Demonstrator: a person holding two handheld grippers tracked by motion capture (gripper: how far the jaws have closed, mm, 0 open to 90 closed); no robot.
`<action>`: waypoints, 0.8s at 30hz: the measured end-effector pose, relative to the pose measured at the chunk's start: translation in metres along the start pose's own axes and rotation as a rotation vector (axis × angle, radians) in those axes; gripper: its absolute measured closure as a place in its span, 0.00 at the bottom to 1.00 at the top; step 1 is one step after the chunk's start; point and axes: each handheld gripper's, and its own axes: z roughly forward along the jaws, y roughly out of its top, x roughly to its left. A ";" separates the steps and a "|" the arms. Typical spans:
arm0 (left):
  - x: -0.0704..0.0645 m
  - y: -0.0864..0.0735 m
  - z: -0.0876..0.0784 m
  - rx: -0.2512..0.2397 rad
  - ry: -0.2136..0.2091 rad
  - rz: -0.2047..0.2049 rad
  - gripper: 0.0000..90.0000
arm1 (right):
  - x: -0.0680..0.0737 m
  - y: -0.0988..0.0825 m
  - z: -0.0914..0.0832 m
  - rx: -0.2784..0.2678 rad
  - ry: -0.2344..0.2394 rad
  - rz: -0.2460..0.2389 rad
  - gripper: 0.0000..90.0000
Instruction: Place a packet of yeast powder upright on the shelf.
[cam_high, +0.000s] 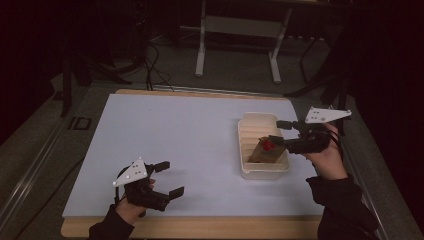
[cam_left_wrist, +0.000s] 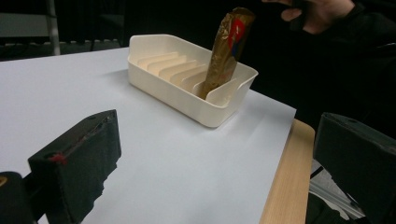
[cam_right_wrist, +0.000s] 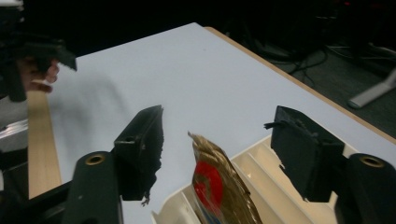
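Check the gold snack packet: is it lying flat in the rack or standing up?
Standing, tilted. The gold packet has its lower end in a slot of the cream rack and its top rises above the rim.

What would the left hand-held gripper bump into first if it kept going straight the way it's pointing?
Probably the cream slotted tray: the left hand-held gripper points across bare white table toward it. A gold snack packet stands in its near end.

Likely lab or recording studio, though dim light hides much: black drapes (cam_high: 385, 60) at 3 o'clock and 9 o'clock, grey floor with loose cables (cam_high: 152, 65) at 11 o'clock, white-legged bench (cam_high: 240, 30) at 12 o'clock, white sheet (cam_high: 185, 145) on wooden table (cam_high: 200, 227), person holding camera-fitted tracked grippers
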 end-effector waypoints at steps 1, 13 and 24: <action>0.000 0.000 0.000 0.001 0.000 0.003 0.02 | 0.003 0.002 0.000 -0.002 -0.003 -0.008 0.30; -0.003 -0.002 0.002 0.015 -0.003 0.021 0.02 | 0.042 0.006 0.004 -0.025 0.011 -0.005 0.14; -0.004 -0.001 0.001 0.012 -0.003 0.036 0.02 | 0.079 -0.010 0.006 -0.094 0.078 -0.010 0.13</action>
